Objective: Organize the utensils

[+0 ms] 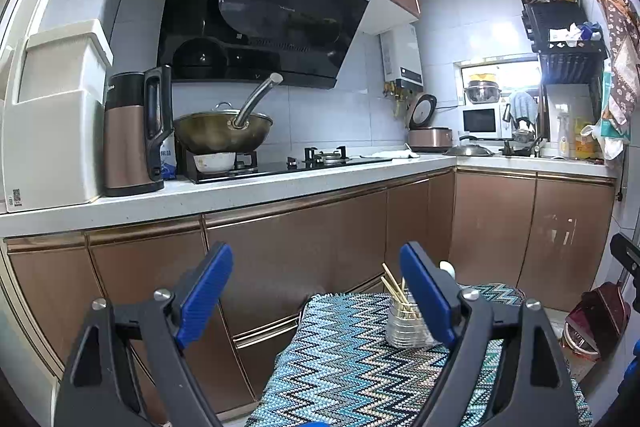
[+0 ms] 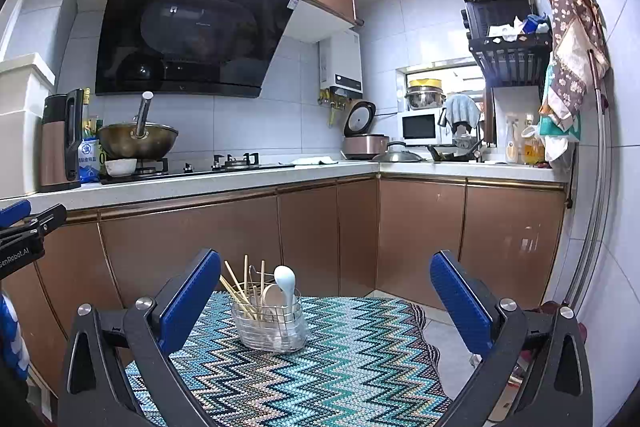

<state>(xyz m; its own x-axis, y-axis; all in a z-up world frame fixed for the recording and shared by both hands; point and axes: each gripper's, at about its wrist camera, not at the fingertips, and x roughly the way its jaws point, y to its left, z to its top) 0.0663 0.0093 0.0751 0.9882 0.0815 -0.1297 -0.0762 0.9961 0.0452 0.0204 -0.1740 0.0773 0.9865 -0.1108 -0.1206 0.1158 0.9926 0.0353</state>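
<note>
A clear utensil holder [image 2: 272,323] stands on a zigzag-patterned cloth [image 2: 340,367]. In it stand several wooden chopsticks [image 2: 240,287], a pale blue spoon [image 2: 286,283] and a wooden spoon [image 2: 273,294]. My right gripper [image 2: 325,293] is open, held above the cloth, with the holder between and beyond its fingers. My left gripper [image 1: 316,293] is open too, empty, pointing at the cabinets; the holder [image 1: 406,325] shows partly behind its right finger [image 1: 426,297]. The left gripper also shows at the left edge of the right wrist view.
Copper-coloured cabinets [image 2: 240,227] run under a white L-shaped counter [image 2: 280,173]. On it stand a wok [image 2: 138,141] on the hob, a kettle [image 2: 60,143], a rice cooker [image 2: 364,143] and a microwave [image 2: 420,125]. Red items [image 1: 596,323] sit on the floor at right.
</note>
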